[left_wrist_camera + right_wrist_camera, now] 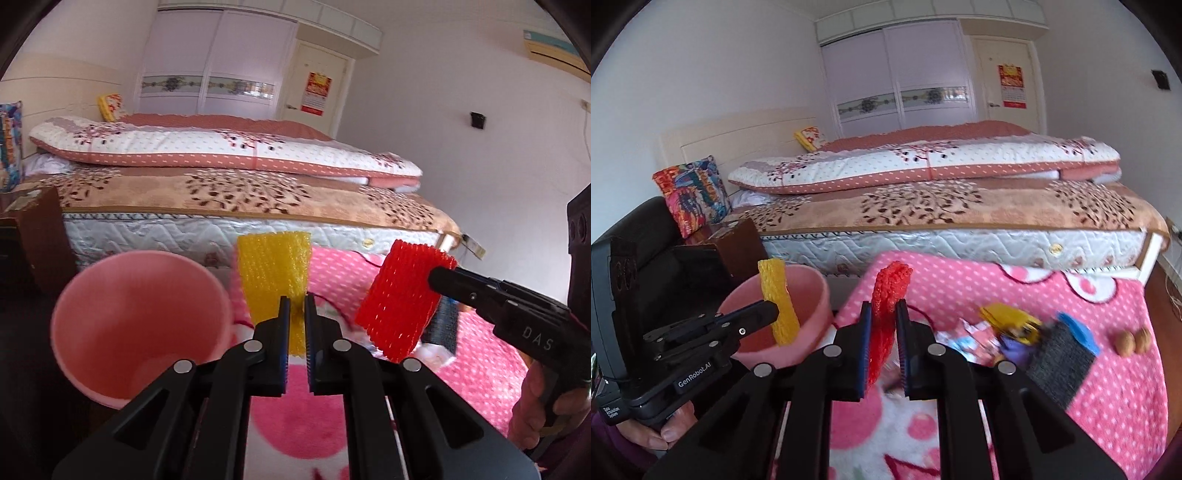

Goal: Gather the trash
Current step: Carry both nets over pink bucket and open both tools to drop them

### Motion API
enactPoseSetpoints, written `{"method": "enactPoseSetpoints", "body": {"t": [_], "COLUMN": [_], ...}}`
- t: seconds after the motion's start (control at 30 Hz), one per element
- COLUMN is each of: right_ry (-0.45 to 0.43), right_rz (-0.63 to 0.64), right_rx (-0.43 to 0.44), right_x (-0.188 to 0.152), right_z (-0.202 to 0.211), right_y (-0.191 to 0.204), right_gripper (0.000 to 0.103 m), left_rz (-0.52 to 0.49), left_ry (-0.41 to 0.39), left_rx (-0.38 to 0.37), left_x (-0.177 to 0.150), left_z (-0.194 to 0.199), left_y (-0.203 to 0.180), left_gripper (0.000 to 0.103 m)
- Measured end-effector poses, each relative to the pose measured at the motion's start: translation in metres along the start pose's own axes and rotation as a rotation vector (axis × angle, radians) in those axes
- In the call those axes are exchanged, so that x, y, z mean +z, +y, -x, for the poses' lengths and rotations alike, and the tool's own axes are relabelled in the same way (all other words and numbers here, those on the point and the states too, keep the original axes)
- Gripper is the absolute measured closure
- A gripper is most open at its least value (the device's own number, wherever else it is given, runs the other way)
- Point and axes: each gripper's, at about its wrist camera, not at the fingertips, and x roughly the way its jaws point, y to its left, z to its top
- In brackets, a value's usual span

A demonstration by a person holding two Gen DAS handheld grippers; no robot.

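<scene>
Two nets lifted, none binned: left gripper (296,312) clamped on yellow net (273,266), right gripper (884,317) on red net (888,295); bin (816,295) near left; wrappers (975,338) left on blanket (1108,369).

Foam net held in left gripper (296,314): yellow (274,266); foam net in right gripper (884,321): red (888,306); both grippers black with blue pads. Bin (136,325): plain pink. Blanket (1052,295): hot pink with white dots and pale pink rounds; two walnuts (1134,342) brown; bed cover (960,206) tan with dark leaf print.
</scene>
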Motion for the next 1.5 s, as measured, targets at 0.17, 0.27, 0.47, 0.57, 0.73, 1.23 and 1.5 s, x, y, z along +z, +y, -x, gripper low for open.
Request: {"method": "enactPoseSetpoints", "body": {"t": [0.17, 0.27, 0.47, 0.57, 0.73, 1.23, 1.5], "right_ry": [0.028, 0.043, 0.081, 0.107, 0.168, 0.231, 0.194], "right_rz": [0.041, 0.075, 0.131, 0.140, 0.144, 0.143, 0.134], "right_rx": [0.058, 0.084, 0.123, 0.132, 0.129, 0.136, 0.124], "right_x": [0.019, 0.028, 0.032, 0.029, 0.018, 0.006, 0.010], "right_z": [-0.045, -0.072, -0.117, -0.134, -0.157, -0.170, -0.149], "right_y": [0.037, 0.060, 0.099, 0.110, 0.114, 0.106, 0.098], "right_gripper": [0.091, 0.091, 0.091, 0.091, 0.091, 0.063, 0.058], "left_rz": [0.048, 0.078, 0.120, 0.134, 0.135, 0.159, 0.161], "left_ry": [-0.022, -0.024, -0.005, 0.008, 0.040, 0.062, 0.039], "left_rx": [0.083, 0.125, 0.189, 0.200, 0.212, 0.207, 0.200], "left_x": [0.005, 0.005, 0.000, -0.004, -0.012, -0.014, -0.007], "left_z": [0.007, 0.007, 0.004, 0.002, -0.006, -0.009, 0.001], "left_y": [0.040, 0.062, 0.099, 0.110, 0.117, 0.120, 0.115], "left_gripper": [0.096, 0.096, 0.096, 0.096, 0.096, 0.087, 0.075]}}
